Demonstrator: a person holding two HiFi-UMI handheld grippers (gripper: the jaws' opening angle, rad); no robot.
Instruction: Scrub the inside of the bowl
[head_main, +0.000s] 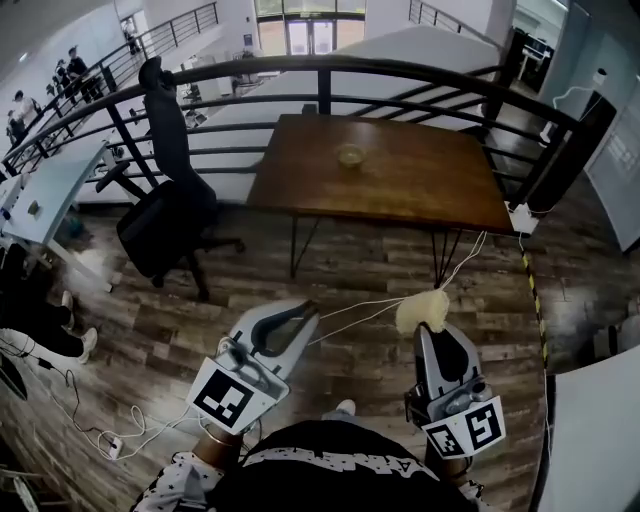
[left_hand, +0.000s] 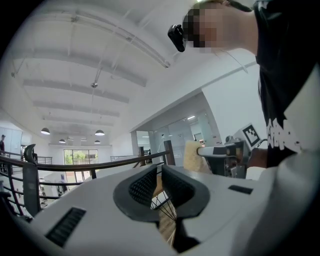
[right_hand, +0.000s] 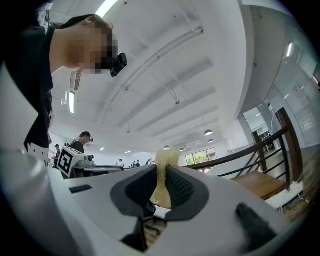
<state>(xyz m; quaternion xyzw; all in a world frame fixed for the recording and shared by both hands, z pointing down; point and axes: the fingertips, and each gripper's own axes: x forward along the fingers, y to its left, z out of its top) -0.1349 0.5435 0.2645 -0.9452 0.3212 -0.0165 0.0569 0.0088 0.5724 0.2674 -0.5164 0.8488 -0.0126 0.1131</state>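
A small bowl (head_main: 351, 155) stands on a brown wooden table (head_main: 400, 190) well ahead of me. Both grippers hang over the wood floor, short of the table. My right gripper (head_main: 432, 328) is shut on a pale yellow sponge (head_main: 423, 310), which sticks out past its tips. The right gripper view shows the sponge (right_hand: 164, 172) squeezed between the dark pads (right_hand: 180, 187). My left gripper (head_main: 306, 310) is shut with nothing in it. In the left gripper view its pads (left_hand: 142, 186) meet, and the sponge (left_hand: 192, 156) shows off to the right.
A black office chair (head_main: 170, 205) stands left of the table. A dark metal railing (head_main: 330, 70) curves behind the table. White cables (head_main: 370, 305) run across the floor under the grippers. A white counter edge (head_main: 595, 430) is at the right. People are at the far left.
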